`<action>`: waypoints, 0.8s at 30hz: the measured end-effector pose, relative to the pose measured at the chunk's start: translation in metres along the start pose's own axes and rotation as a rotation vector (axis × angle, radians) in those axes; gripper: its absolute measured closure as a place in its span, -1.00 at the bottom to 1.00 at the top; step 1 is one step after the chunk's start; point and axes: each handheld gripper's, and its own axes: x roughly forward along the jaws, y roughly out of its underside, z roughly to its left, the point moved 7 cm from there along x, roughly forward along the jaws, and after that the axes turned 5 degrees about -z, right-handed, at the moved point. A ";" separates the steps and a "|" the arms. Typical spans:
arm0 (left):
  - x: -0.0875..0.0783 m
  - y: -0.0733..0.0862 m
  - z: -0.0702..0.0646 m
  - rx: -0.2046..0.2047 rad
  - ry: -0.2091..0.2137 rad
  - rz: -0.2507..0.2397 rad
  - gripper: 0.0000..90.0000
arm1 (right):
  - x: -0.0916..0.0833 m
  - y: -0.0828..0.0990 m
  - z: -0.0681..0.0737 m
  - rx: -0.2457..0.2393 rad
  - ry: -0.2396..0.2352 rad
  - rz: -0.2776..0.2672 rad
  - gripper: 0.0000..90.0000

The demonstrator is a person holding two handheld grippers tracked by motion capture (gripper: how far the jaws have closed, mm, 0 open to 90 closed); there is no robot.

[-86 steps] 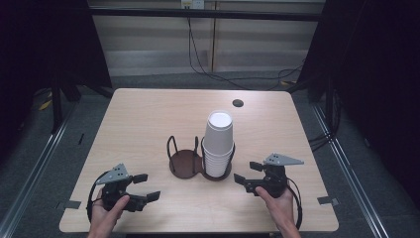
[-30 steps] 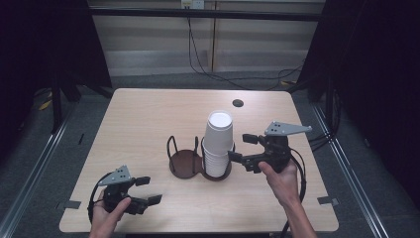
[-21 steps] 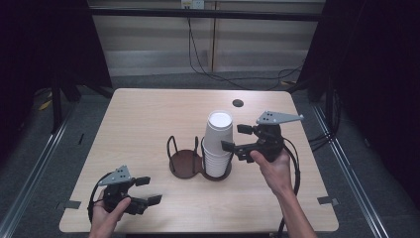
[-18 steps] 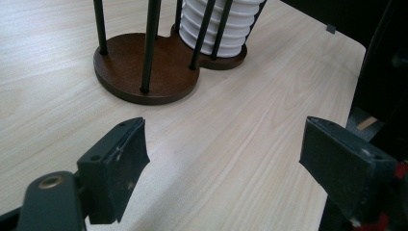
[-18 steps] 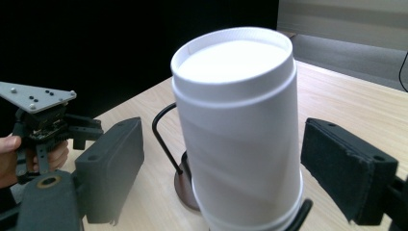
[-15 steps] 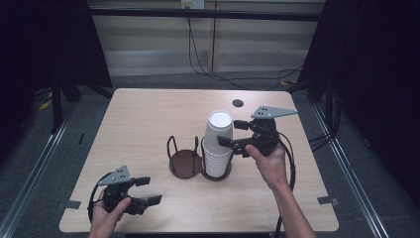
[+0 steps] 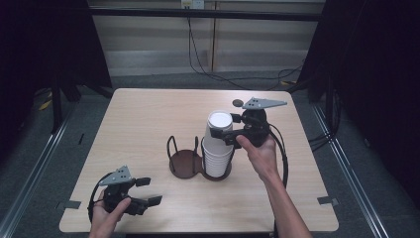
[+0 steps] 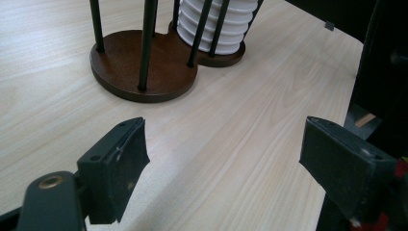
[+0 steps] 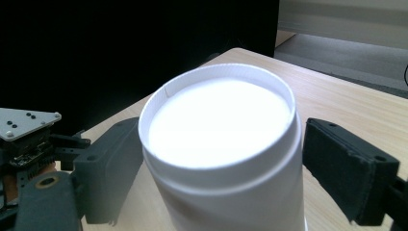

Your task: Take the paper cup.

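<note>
Bracketing the top cup of the white cup stack (image 7: 218, 144) in its wire holder (image 7: 198, 157), my right gripper (image 7: 221, 136), newly arrived, stands spread, not yet pinching; left gripper (image 7: 147, 191) idles spread, nearer me.

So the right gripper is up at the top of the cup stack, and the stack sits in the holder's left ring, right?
Not quite. The right gripper is at the top of the cup stack, but the stack sits in the right ring of the holder; the left ring is empty. The high view shows it.

cup stack (image 8: 214, 26) top cut off, small dark disc (image 7: 237, 103) unidentifiable
</note>
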 end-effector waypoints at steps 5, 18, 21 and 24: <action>0.000 0.000 -0.001 0.001 0.008 0.003 -0.63 | 0.006 0.001 0.001 -0.020 0.005 0.026 -0.67; 0.003 -0.001 0.000 -0.007 0.016 0.003 -0.63 | 0.015 0.006 -0.001 -0.042 0.041 0.067 -0.58; 0.003 -0.001 0.000 -0.006 0.017 0.005 -0.63 | 0.015 0.005 0.000 -0.050 0.051 0.080 -0.57; 0.002 0.000 0.000 -0.007 0.016 0.005 -0.63 | 0.014 0.004 0.000 -0.057 0.062 0.083 -0.55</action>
